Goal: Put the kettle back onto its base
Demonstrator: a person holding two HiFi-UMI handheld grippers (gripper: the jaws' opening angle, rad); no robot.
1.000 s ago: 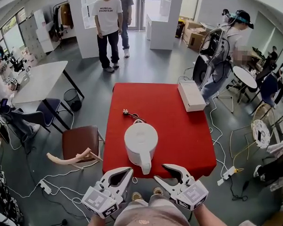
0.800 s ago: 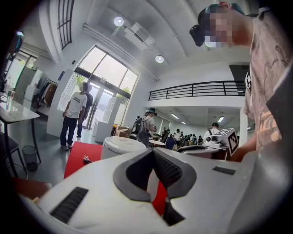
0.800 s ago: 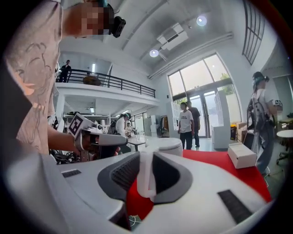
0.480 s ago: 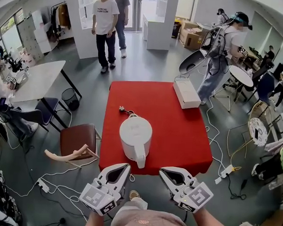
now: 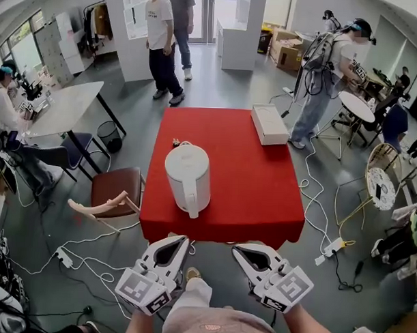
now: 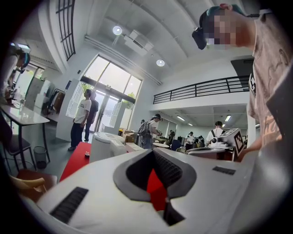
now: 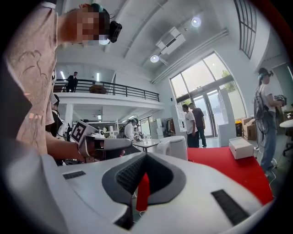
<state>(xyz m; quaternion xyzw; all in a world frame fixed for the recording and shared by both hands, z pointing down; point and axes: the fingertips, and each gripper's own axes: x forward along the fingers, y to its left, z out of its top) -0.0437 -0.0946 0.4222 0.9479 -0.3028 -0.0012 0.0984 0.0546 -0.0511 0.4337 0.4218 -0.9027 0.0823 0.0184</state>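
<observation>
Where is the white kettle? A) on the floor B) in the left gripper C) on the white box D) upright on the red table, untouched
D: the kettle stands upright on the red table, with the left gripper and the right gripper both clear of it.

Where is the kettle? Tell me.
In the head view the kettle stands on the left half of the red table, handle toward the near edge, in front of a plug; the white box lies at the far right corner.
</observation>
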